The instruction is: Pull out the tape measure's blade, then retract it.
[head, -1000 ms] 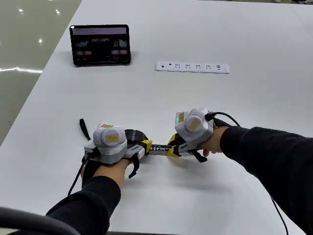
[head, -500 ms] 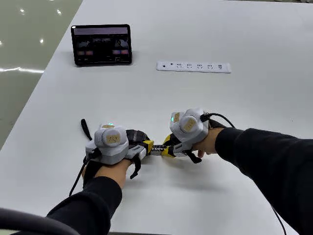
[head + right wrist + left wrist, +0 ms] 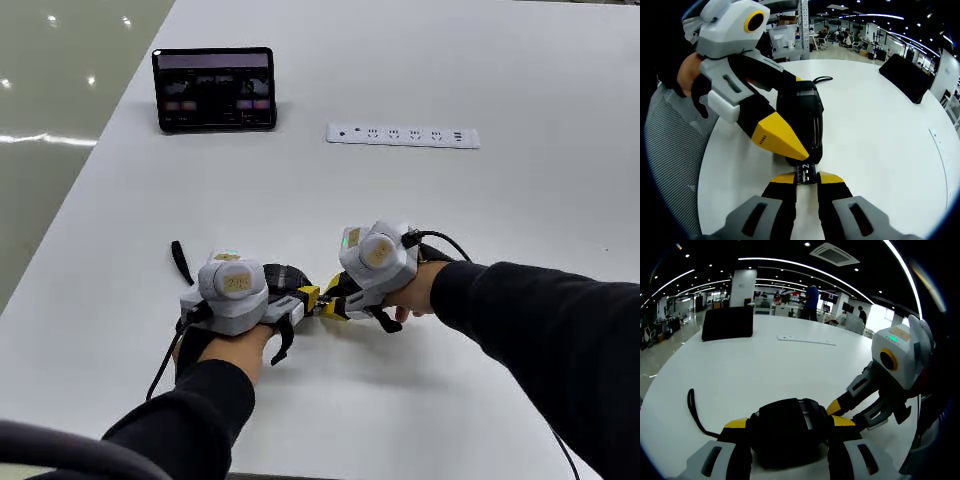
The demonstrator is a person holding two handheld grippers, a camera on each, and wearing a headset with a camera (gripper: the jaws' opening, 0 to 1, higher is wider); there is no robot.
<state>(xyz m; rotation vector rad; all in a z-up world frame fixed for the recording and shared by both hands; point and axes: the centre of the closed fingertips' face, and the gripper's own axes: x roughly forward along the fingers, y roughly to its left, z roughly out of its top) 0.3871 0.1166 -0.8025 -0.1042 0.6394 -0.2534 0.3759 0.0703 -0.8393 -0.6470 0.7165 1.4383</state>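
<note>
Head view: my right gripper (image 3: 332, 304), pinching the blade (image 3: 805, 174) tip, had moved in close to the tape measure (image 3: 283, 277), clamped on the table (image 3: 450, 220) by my left gripper (image 3: 301, 297); retraction nearly finished, I judged

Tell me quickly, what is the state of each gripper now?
Left gripper: closed on the tape measure case.
Right gripper: closed on the blade tip.
</note>
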